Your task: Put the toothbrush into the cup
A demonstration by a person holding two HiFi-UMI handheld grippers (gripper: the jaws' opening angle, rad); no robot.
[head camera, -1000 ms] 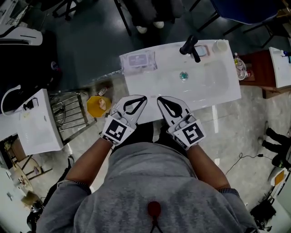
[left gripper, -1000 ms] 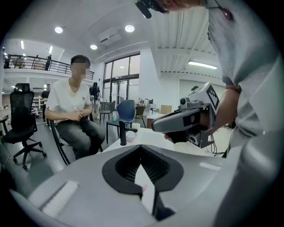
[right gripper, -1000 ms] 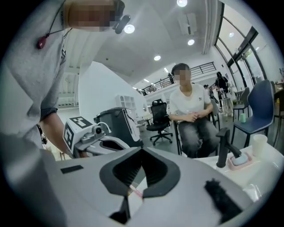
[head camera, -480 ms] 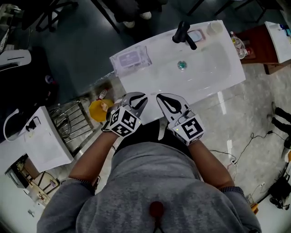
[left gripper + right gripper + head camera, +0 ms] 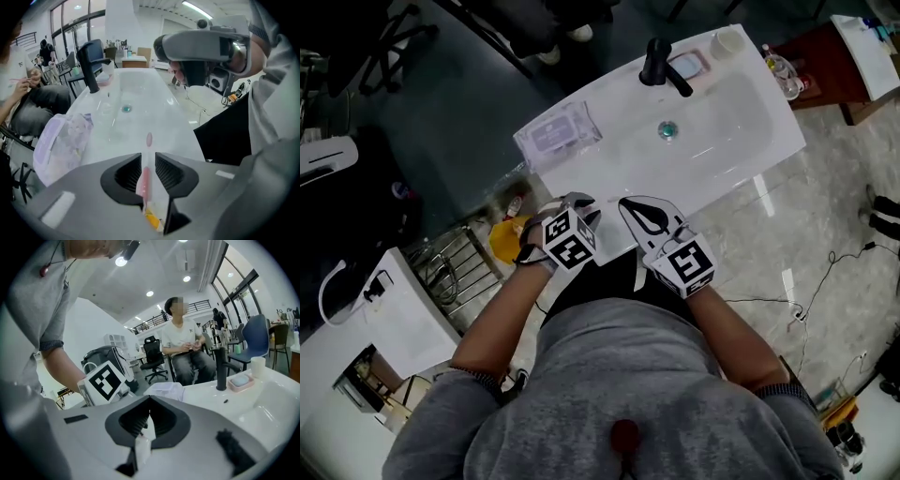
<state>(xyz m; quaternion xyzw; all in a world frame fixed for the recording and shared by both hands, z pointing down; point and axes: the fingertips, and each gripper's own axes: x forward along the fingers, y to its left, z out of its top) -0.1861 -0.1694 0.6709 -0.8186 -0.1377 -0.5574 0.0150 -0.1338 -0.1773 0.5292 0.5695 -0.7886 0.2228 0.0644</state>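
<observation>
The washbasin point(image 5: 717, 150) is a long, glossy white slab with a shallow rounded bowl and a small round teal-tinted drain point(image 5: 667, 129) at its middle. The left tool point(image 5: 148, 154), grey moulded plastic with black ribbed pads, points steeply down over the near rim. Its jaws are opening, and the toothbrush point(image 5: 143, 178) shows in the gap between them, the pads not pressing on it. The toothbrush is a slim, translucent pink stick with an oval head. It lies along the smooth flat rim with that head toward the bowl. The right tool point(image 5: 149, 398) has the same grey shell with ribbed inner faces. Its jaws are together at the tips, leaving a teardrop hollow behind them, and nothing is gripped there. It hangs just beside the left one at the near edge, and each tool carries a cube printed with black-and-white squares. At the far side stands a matte black tap point(image 5: 656, 58) with a cylindrical post and a straight spout. Just beside it is a pink rectangular soap dish point(image 5: 240, 382) holding a pale blue bar. The cup point(image 5: 727, 42), a plain white cylinder, stands upright past the dish, well apart from the toothbrush. A soft, crinkled clear packet of wipes point(image 5: 558, 134) with a lilac label lies on the left end.
</observation>
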